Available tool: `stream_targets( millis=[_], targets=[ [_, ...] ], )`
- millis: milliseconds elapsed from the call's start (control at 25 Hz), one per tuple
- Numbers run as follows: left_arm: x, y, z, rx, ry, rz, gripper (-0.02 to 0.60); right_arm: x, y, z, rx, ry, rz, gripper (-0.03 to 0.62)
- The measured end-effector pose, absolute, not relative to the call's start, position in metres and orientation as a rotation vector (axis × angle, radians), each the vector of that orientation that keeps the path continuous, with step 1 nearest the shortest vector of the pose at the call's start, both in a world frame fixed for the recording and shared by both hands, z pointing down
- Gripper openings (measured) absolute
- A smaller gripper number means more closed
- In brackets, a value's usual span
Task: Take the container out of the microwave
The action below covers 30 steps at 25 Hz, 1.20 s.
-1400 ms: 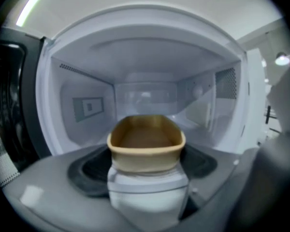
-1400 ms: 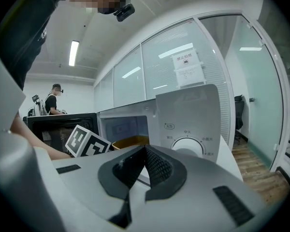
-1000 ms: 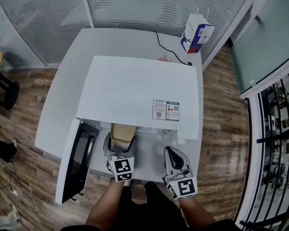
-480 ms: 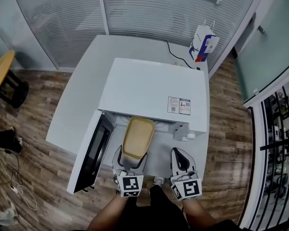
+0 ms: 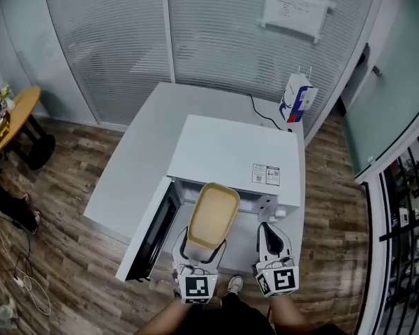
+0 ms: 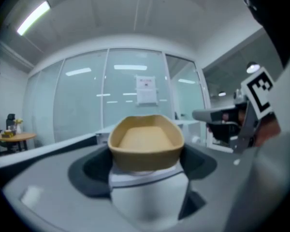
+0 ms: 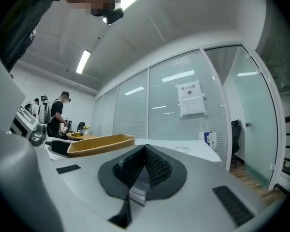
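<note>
Head view. Noted at the bottom edge: left gripper (image 5: 199, 246), jaws spread wide and clamped on the near end of the tan container (image 5: 213, 215). Container carried clear of the microwave (image 5: 230, 155), reaching forward from the jaws toward the open cavity. Open door (image 5: 150, 232) to the left of the left gripper. Right gripper (image 5: 267, 232) just beside it on the right, jaws pressed together, nothing between them. Microwave on a white table (image 5: 133, 180). Paper bag (image 5: 298, 102) at the far corner, well beyond both grippers.

Left gripper view. Container dead ahead, seated between the wide-set jaws, gripped on both sides of its near end. Right gripper visible to the right, apart from the container.

Right gripper view. Jaws closed tip to tip, gripping nothing. Container to the left, apart from the jaws. People (image 7: 58, 112) far off to the left, beyond a round table (image 7: 79, 135).
</note>
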<state>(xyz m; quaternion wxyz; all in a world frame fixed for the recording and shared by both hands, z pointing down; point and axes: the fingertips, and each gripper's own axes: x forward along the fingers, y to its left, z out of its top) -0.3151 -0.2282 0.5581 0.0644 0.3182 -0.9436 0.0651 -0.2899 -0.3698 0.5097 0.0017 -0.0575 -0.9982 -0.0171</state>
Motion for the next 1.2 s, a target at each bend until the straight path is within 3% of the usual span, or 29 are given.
stream_targets(
  millis=[600, 1200],
  targets=[
    [-0.356, -0.227, 0.462, 0.973, -3.080, 0.134, 0.440, -0.316, -0.370, 0.406, -0.210, -3.346, -0.218, -0.002],
    [-0.373, -0.238, 0.459, 1.020, -3.048, 0.145, 0.440, -0.325, -0.371, 0.399, -0.205, -3.344, -0.251, -0.002]
  ],
)
